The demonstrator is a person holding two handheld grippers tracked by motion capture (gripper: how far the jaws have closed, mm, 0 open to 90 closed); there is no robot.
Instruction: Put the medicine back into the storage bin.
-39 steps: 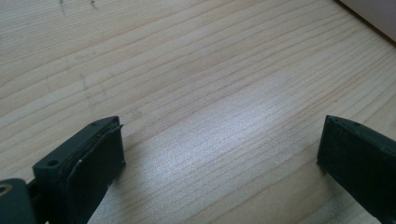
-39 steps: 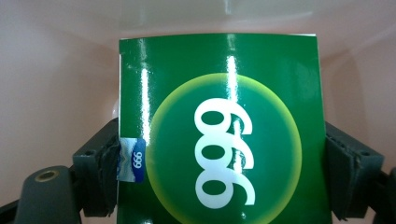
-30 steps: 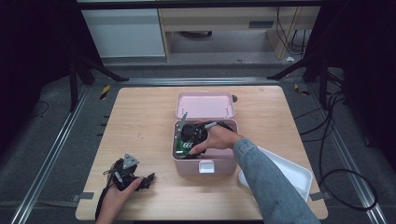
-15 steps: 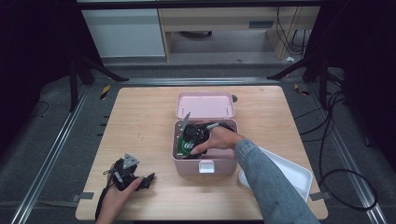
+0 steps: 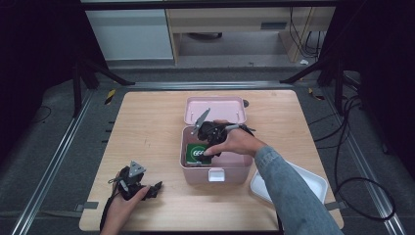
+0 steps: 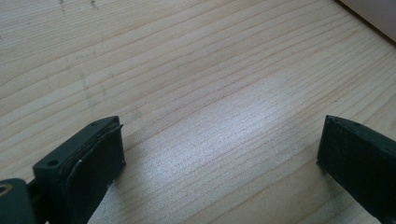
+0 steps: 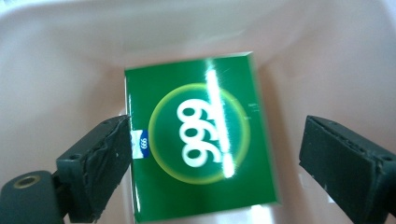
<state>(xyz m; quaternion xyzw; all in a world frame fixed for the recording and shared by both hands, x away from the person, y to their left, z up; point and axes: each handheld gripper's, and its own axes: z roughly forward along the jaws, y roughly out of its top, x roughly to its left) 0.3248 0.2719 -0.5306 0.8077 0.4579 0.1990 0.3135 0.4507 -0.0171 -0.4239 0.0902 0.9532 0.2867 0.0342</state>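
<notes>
The green pack [image 7: 198, 135] is lying flat at the bottom of the pink box [image 5: 193, 169]. The right gripper [image 7: 215, 158] is being held over the box, its jaws just opened wide, the pack below them untouched. The left gripper [image 6: 219, 154] is being rested on the table [image 5: 147, 127], well left of the box, jaws apart and empty.

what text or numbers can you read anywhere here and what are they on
"999" in big white digits, inside a yellow-green ring on the green box lying in the pink case.
"999" again, tiny, on a small blue and white tab at that box's edge, by the right tool's jaw.
Fine print near the ring's far side: too small and blurred to read.
High view: the box's white digits show, blurred.
</notes>
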